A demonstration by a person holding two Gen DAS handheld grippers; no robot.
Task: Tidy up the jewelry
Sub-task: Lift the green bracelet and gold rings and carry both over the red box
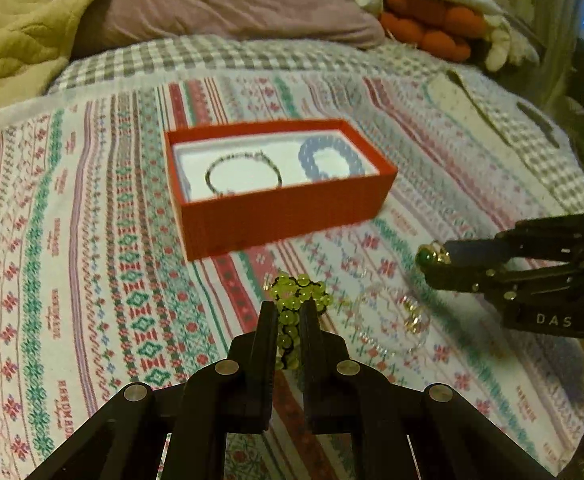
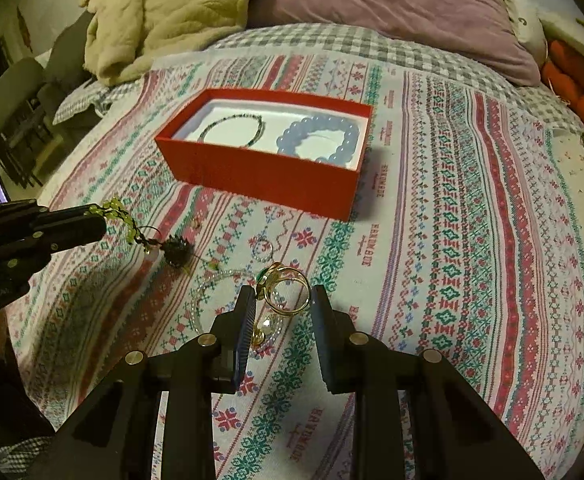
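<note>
Two grippers work above a patterned cloth [image 2: 452, 240] spread on a bed, each carrying a piece of jewelry. From the left wrist, the left gripper [image 1: 289, 312] has its fingers pressed nearly together on a yellow-green beaded piece [image 1: 298, 292], whose cluster of beads sticks out just past the tips; only the right wrist view shows its thin strand hanging down to a dark tassel [image 2: 176, 251] near the cloth. The right gripper [image 2: 281, 300] holds a gold ring [image 2: 287, 292] with a green stone between partly open fingers; the band spans the gap, and the stone sits at the left finger. A clear beaded bracelet [image 2: 211, 296] lies on the cloth below the ring. Beyond both grippers sits a red box [image 2: 267, 176], open, holding a thin dark bracelet [image 2: 231, 130] on its left and a blue beaded bracelet [image 2: 320, 140] on its right.
</note>
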